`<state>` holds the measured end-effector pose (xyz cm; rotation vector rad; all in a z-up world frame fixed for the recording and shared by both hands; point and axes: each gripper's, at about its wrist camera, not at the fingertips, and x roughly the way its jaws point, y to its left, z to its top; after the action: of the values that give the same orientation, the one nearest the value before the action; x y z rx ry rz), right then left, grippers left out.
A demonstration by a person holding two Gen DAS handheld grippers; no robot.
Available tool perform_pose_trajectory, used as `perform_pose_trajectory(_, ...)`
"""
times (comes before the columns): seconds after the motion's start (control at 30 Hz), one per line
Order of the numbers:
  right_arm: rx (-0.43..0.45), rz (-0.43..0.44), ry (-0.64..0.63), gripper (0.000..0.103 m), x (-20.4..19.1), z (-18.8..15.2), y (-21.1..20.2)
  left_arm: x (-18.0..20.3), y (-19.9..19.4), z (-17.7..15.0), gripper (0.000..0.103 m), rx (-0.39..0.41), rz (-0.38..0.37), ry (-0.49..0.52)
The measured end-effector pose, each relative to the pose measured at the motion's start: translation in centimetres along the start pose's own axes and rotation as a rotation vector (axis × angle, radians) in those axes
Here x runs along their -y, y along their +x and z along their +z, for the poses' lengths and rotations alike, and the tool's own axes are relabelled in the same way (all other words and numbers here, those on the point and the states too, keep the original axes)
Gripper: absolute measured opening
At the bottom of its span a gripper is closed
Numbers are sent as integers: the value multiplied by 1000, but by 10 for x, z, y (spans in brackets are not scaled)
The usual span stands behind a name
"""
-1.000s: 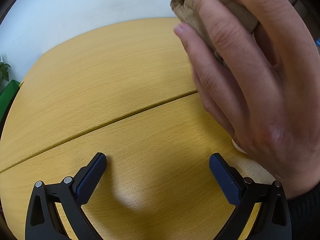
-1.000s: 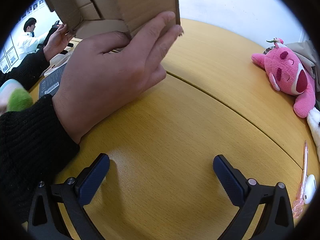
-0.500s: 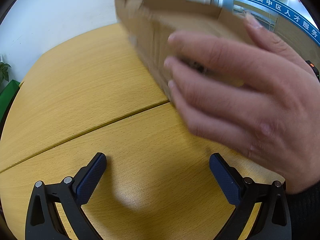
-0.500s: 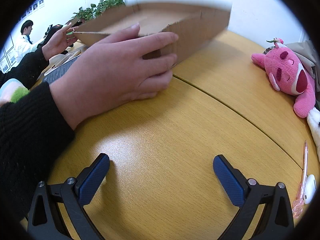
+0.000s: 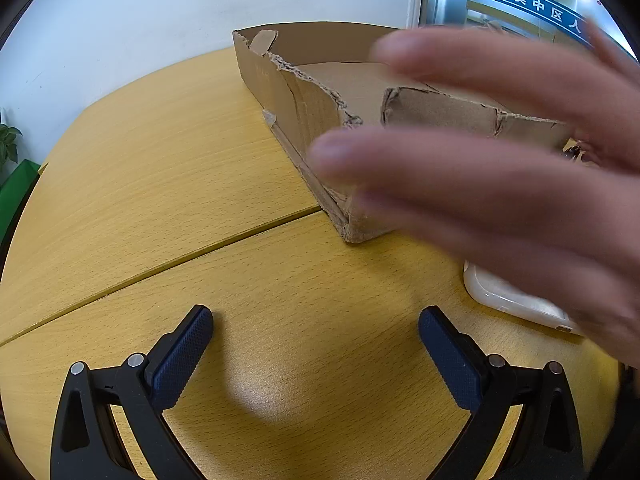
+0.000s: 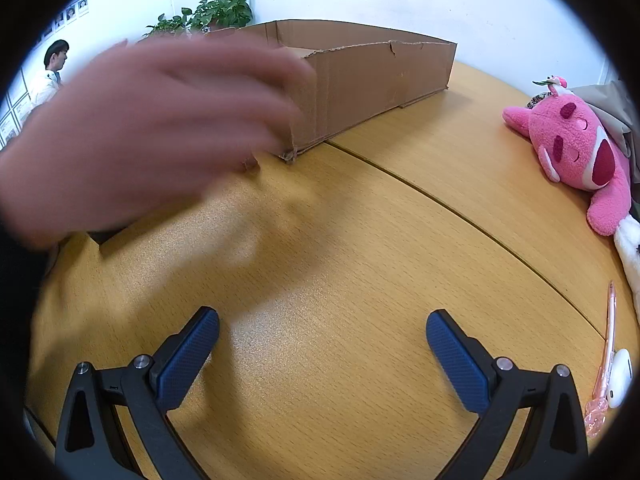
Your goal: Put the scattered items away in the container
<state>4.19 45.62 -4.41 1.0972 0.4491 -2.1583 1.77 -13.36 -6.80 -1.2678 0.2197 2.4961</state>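
Half a second before, the bare hand had been gripping the cardboard box in the air; at this moment the box sat flat on the table and the hand was blurred in front of it, no longer clasped on the cardboard.

From the left wrist view, the cardboard box (image 5: 304, 92) lay on the wooden table (image 5: 160, 168) ahead and to the right, its near wall torn ragged along the top edge. The blurred hand (image 5: 500, 184) covered much of the box's right side, so its far end could not be made out. A white flat object (image 5: 504, 294) lay on the table just right of centre, partly hidden under the hand; what it was could not be told. The left gripper (image 5: 316, 354) was spread wide, nothing between its blue pads, low over bare wood.

From the right wrist view, the same box (image 6: 372, 76) stood across the table seam, its left part hidden behind the smeared hand (image 6: 160, 128). A pink plush toy (image 6: 576, 152) lay at the right edge, cut off by the lens rim, with a pink pen (image 6: 608, 340) and a small white object (image 6: 620, 380) near it. The right gripper (image 6: 322, 358) was also spread wide and empty. A person (image 6: 50, 72) sat far off to the left.
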Motion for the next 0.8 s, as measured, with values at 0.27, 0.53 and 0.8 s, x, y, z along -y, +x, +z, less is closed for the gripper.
perform_pose_trajectory(0.27,0,0,0,103,0,0,0,0,1,0,103,0,0,0)
perform_pose_trajectory(0.53,0,0,0,103,0,0,0,-1,2,1,103,0,0,0)
perform_pose_trajectory(0.8,0,-13,19,103,1,2,3,-1,3,1,103,0,0,-1)
